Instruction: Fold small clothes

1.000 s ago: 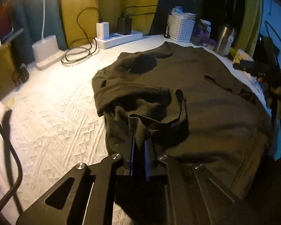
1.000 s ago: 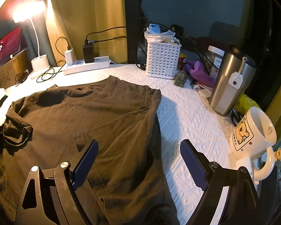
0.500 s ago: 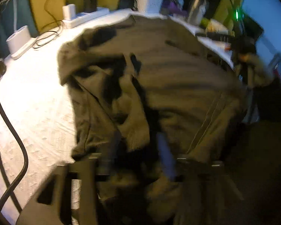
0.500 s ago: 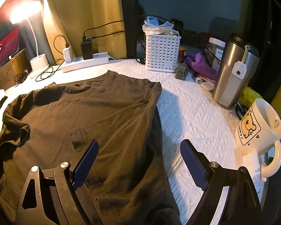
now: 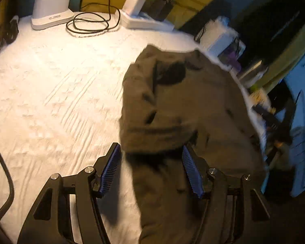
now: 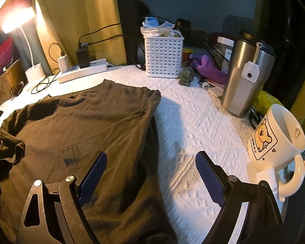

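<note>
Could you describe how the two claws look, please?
Both are alike: the left claw and the right claw have black angular frames with triangular cut-outs, round silver bolts and ribbed blue pads. A black cable curves beside the left one.

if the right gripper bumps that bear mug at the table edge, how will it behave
The bear mug probably tips easily: it stands tilted on something white at the table's edge. Being glossy ceramic by its look, it would likely slide and might break if it fell. The right gripper hangs open close by.

I see the shirt lying on the desk at my nine o'clock, basket at twelve, tumbler at one, mug at three.
</note>
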Available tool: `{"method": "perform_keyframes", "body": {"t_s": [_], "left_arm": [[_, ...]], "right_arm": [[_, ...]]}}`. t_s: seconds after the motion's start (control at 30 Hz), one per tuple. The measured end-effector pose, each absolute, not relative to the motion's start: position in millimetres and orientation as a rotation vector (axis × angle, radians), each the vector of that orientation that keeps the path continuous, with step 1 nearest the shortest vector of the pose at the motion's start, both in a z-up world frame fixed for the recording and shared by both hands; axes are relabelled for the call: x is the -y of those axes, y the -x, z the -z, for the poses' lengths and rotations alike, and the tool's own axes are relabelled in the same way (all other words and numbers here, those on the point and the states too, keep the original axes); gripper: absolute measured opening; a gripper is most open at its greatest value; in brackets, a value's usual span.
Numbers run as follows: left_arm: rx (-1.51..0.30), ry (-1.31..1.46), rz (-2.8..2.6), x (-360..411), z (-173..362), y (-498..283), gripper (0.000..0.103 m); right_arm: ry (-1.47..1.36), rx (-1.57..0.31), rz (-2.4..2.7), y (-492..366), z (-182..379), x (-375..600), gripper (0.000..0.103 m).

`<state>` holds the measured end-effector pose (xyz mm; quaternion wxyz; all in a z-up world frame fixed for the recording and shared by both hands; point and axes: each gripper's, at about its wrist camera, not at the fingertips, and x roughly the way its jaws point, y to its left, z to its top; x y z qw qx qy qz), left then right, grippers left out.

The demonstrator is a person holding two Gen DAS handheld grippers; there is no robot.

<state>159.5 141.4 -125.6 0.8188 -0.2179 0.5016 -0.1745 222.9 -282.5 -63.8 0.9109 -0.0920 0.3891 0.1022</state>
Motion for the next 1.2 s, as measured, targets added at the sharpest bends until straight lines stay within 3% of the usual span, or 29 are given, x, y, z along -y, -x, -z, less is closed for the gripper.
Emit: {"method": "perform_keyframes", "body": {"t_s": [0.23,0.33,0.4,0.5,0.63,0.77,0.9,1.03,1.2], "left_arm": [[-1.019,0.654,0.382,-154,126,-182,0.059],[-1.0,0.655,0.306,-158,128,-187,0.019],[-0.992,0.642,0.257,-166,128,-191,0.015],[-0.983,0.506,0.152,-166,119,-197,0.012],[-0.954,0.108,-0.037,-139,100,-199,0.012],[-0.939,-0.053,-0.109,-139,102,-199,0.012],[-0.938,0.004,-0.066,-150,95,-194,0.012],[-0.934,0.279,0.107,-183,73,-192,0.012],[-0.877,0.256,0.041,-205,61,-219,0.012]], "right_arm": [[0.189,-0.826,-0.202,-232,71,282,0.09],[0.193,-0.83,-0.21,-237,72,278,0.09],[0.196,-0.83,-0.213,-239,72,276,0.09],[0.198,-0.832,-0.217,-242,72,274,0.09],[0.202,-0.838,-0.217,-245,75,272,0.09],[0.201,-0.848,-0.216,-246,79,271,0.09],[0.207,-0.858,-0.217,-247,82,273,0.09],[0.215,-0.853,-0.214,-248,80,275,0.09],[0.23,-0.841,-0.204,-256,76,278,0.09]]}}
